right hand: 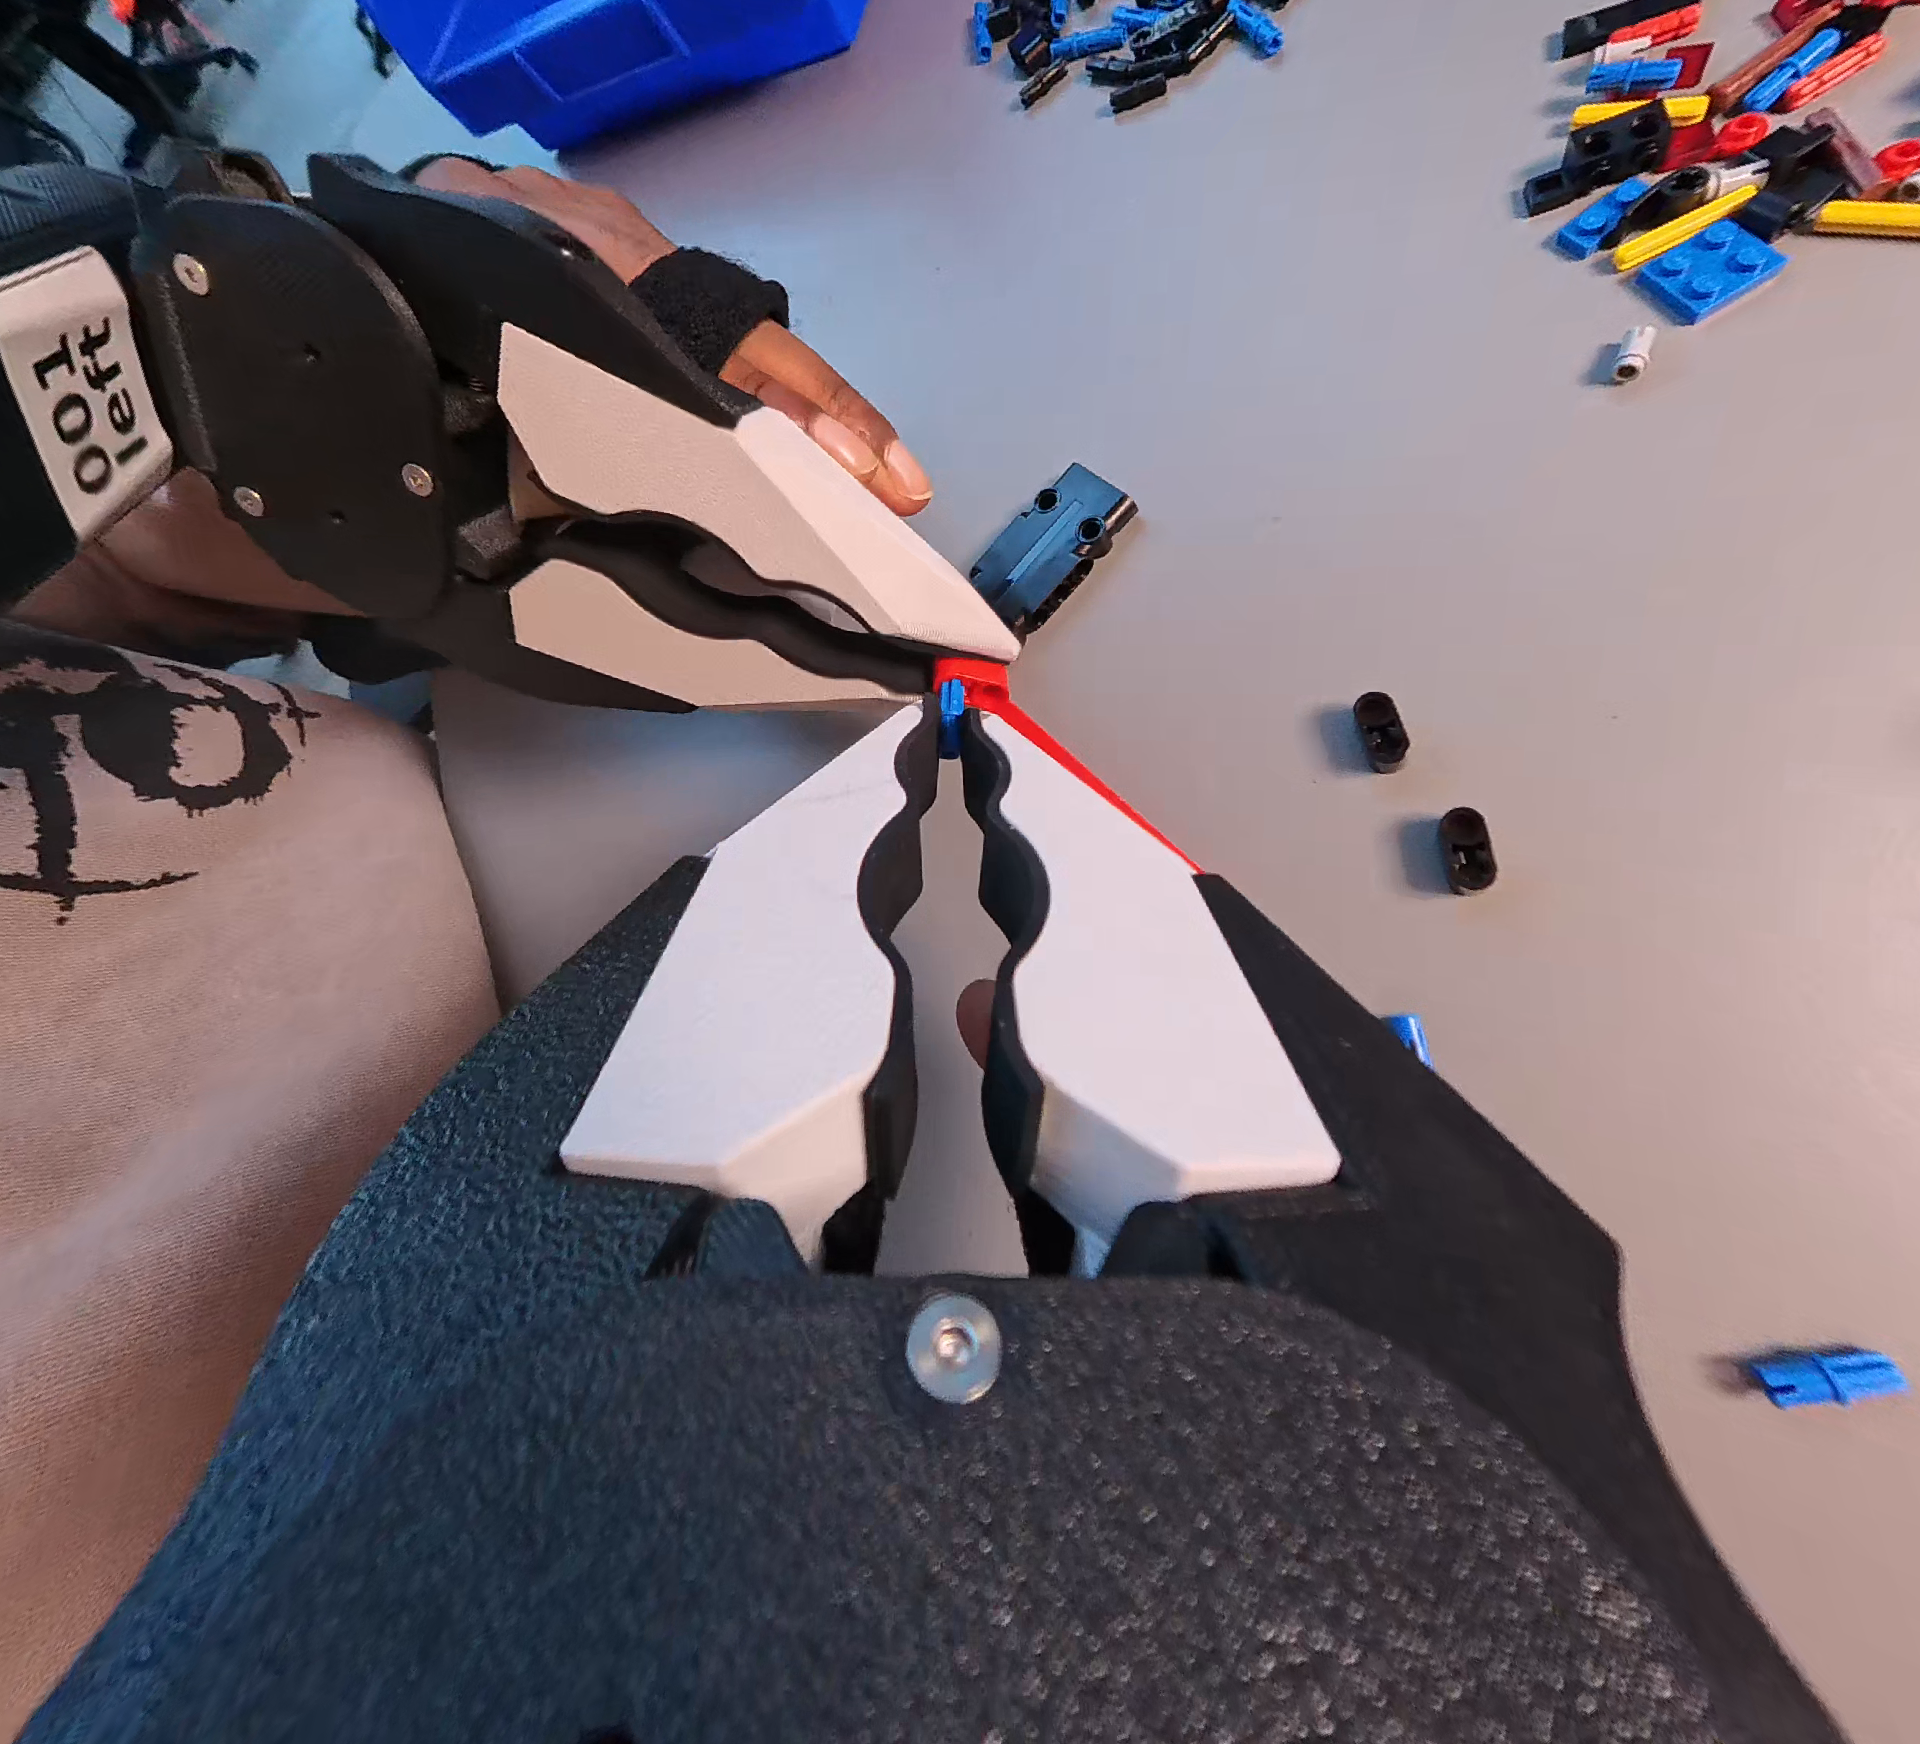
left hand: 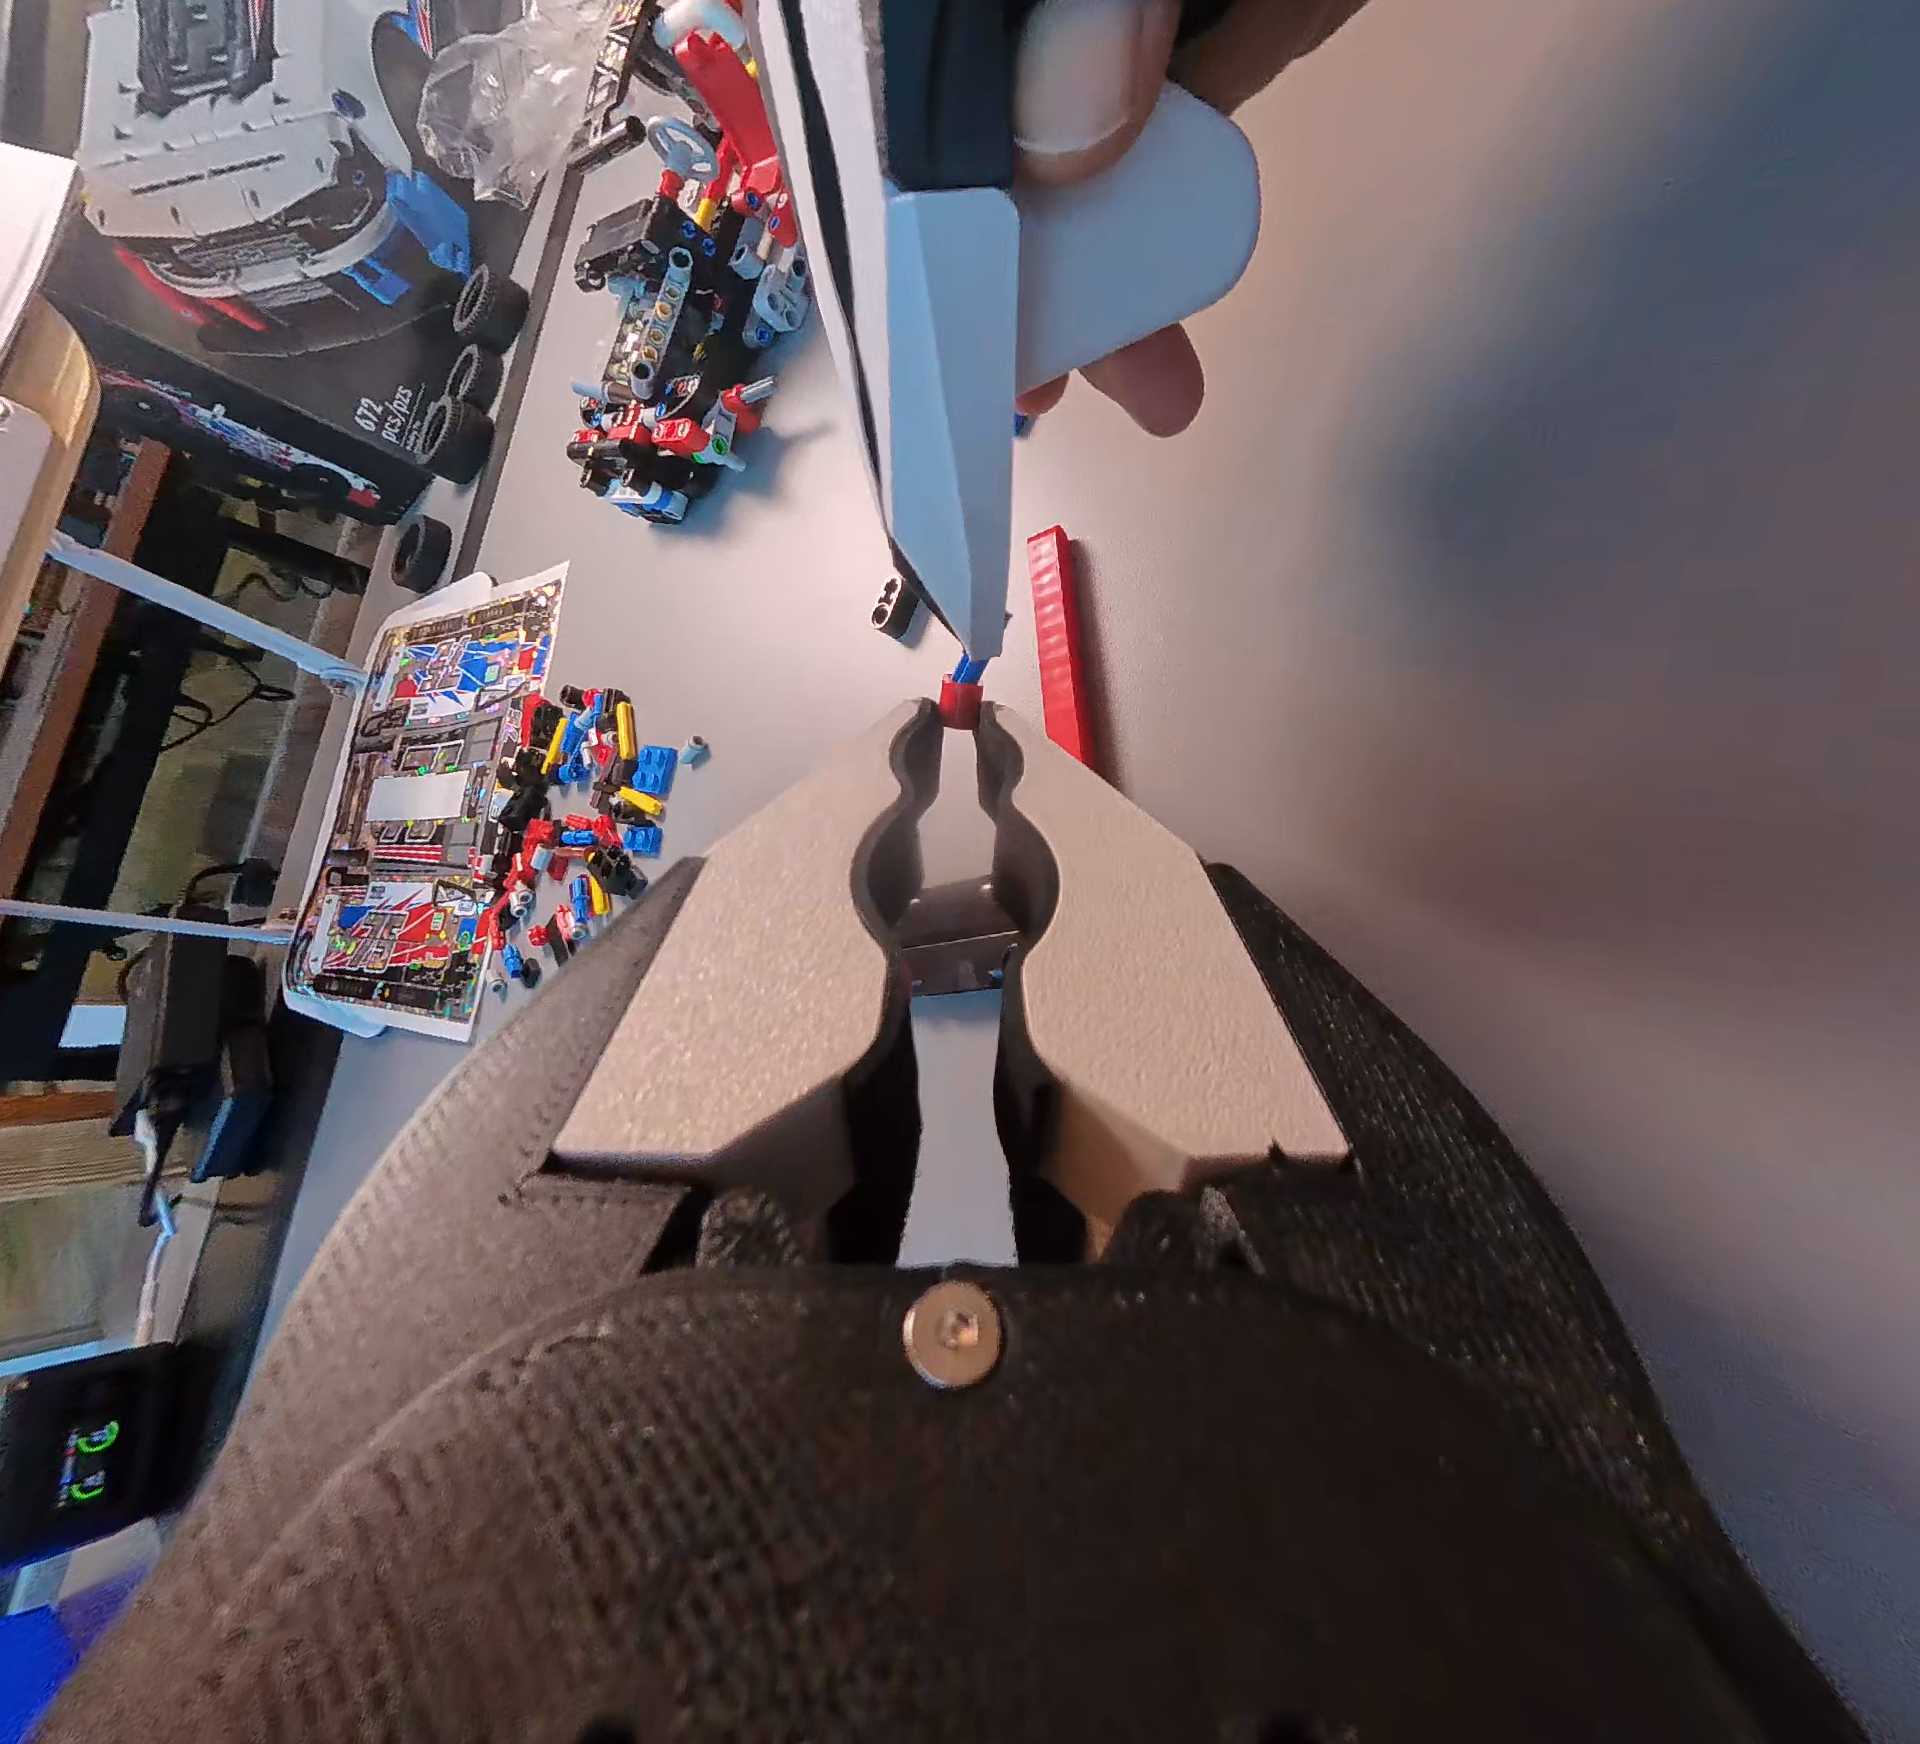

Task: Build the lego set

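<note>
- Both my grippers meet at one red beam [left hand: 1060, 645].
- Left gripper [left hand: 958, 709] pinches the beam's end.
- Right gripper [right hand: 948, 726] clamps a blue pin [right hand: 949, 720] against it.

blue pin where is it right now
In the right wrist view the blue pin sits centre frame, pinched at the right tool tips, touching the red piece.

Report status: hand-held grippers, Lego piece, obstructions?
Left hand-held gripper shut on red piece. Right hand-held gripper shut on blue pin, mating them. Nothing in the way.
</note>
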The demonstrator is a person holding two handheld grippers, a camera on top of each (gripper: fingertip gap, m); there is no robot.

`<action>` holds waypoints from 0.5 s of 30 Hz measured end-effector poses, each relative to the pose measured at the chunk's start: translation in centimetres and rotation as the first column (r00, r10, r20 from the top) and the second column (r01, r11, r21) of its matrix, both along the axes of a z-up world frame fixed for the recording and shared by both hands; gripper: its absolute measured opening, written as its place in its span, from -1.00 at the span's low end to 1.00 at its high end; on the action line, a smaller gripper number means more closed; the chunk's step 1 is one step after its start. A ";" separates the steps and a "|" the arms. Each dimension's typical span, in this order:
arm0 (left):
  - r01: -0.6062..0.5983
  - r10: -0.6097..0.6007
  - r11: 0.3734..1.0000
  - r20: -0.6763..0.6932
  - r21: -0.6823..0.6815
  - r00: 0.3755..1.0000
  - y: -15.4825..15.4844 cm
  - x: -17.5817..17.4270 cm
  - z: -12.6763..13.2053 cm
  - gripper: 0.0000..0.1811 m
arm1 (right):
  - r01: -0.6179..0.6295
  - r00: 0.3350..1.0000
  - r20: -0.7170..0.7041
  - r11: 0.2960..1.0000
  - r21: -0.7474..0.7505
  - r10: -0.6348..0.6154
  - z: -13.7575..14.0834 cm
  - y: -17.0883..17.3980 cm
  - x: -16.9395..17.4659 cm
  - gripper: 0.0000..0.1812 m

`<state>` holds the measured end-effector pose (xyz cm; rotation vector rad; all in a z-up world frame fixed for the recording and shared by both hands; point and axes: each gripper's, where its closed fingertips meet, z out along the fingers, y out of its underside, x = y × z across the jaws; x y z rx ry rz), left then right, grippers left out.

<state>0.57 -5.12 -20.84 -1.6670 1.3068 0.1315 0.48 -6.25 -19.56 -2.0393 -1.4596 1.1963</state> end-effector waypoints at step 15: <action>0.095 -0.067 0.988 -0.209 0.123 0.976 -0.6 0.7 -0.5 -0.95 | -0.023 0.999 0.021 0.991 -0.129 0.026 -0.6 -0.6 0.2 -1.00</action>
